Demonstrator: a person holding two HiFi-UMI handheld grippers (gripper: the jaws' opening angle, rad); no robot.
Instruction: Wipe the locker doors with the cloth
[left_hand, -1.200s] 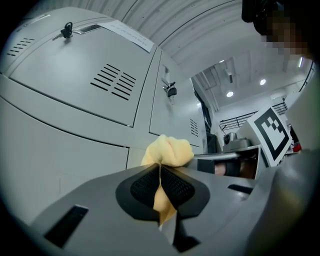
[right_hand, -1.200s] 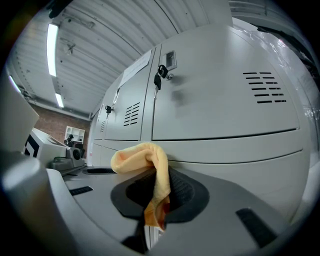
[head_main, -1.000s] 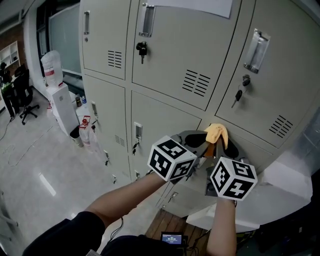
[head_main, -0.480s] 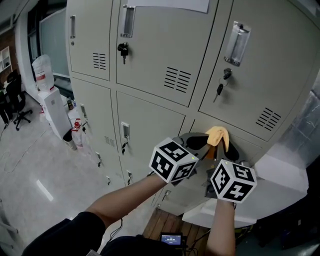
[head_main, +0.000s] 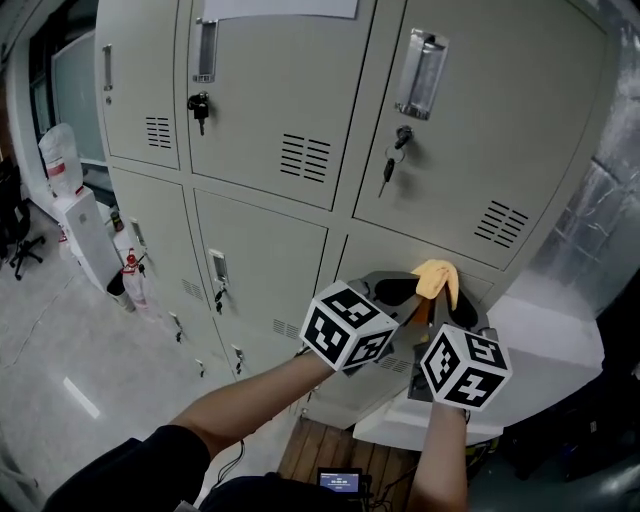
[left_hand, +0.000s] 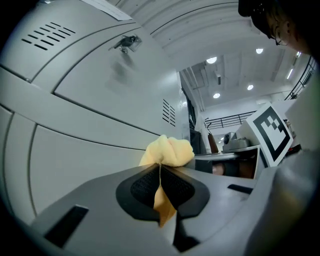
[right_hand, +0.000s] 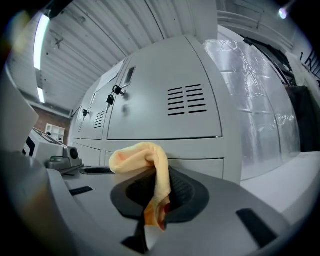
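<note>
Left gripper (left_hand: 160, 175) is clamped on cloth (left_hand: 167, 151) | right gripper (right_hand: 157, 192) is clamped on it too | cloth is held bunched forward, near locker door (head_main: 372, 255), likely for wiping contact

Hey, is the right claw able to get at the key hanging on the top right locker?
Probably not yet. The right claw is shut on the cloth, which the left claw also pinches, so it has no free grip. Nothing blocks the way up to the key, though.
</note>
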